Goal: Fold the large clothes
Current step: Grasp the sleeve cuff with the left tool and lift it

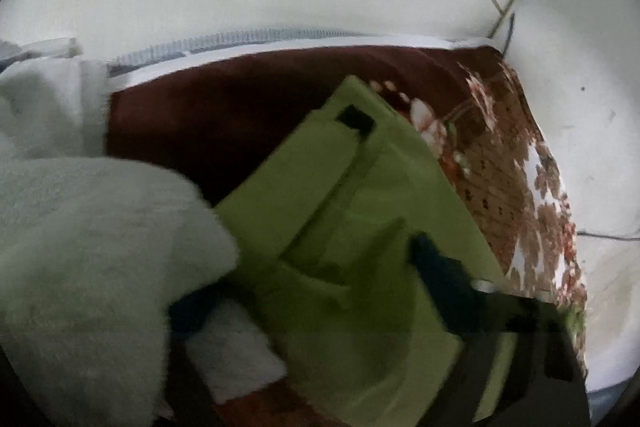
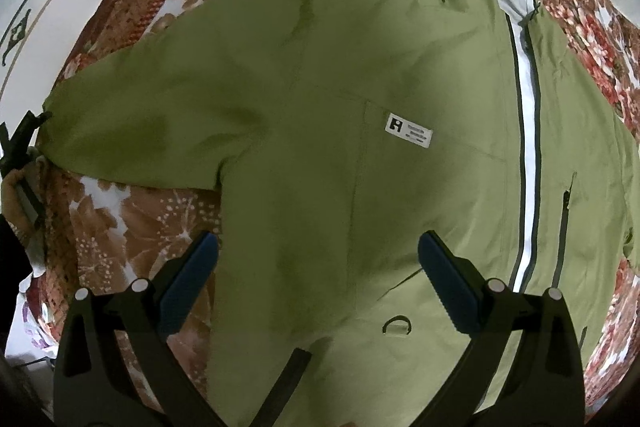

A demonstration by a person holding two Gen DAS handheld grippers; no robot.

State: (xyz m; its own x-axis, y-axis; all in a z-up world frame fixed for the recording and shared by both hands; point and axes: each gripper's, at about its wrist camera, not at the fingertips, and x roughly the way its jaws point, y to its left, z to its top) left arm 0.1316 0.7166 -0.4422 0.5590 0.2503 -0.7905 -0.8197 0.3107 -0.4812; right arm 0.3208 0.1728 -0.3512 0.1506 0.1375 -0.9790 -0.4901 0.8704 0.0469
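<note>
On the floral bedspread [image 2: 160,211], green jacket [image 2: 320,107] lies flat, unfolded.
Left gripper [image 1: 312,279] straddles the sleeve cuff [image 1: 304,167], grasp unclear; right gripper [image 2: 318,255] hovers released; all folds remain.

Both grippers angled downward
Right gripper [image 2: 318,255] jaws spread wide, empty; left gripper [image 1: 304,279] jaws part-open, blurred.

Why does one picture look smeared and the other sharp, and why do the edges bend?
Left wrist view: motion blur smears the green jacket sleeve and the white fleece; dim light. Right wrist view: sharp, so the white label shows, though its print is too small to read. Both: the fisheye lens curves edges, leaving dark corners.
</note>
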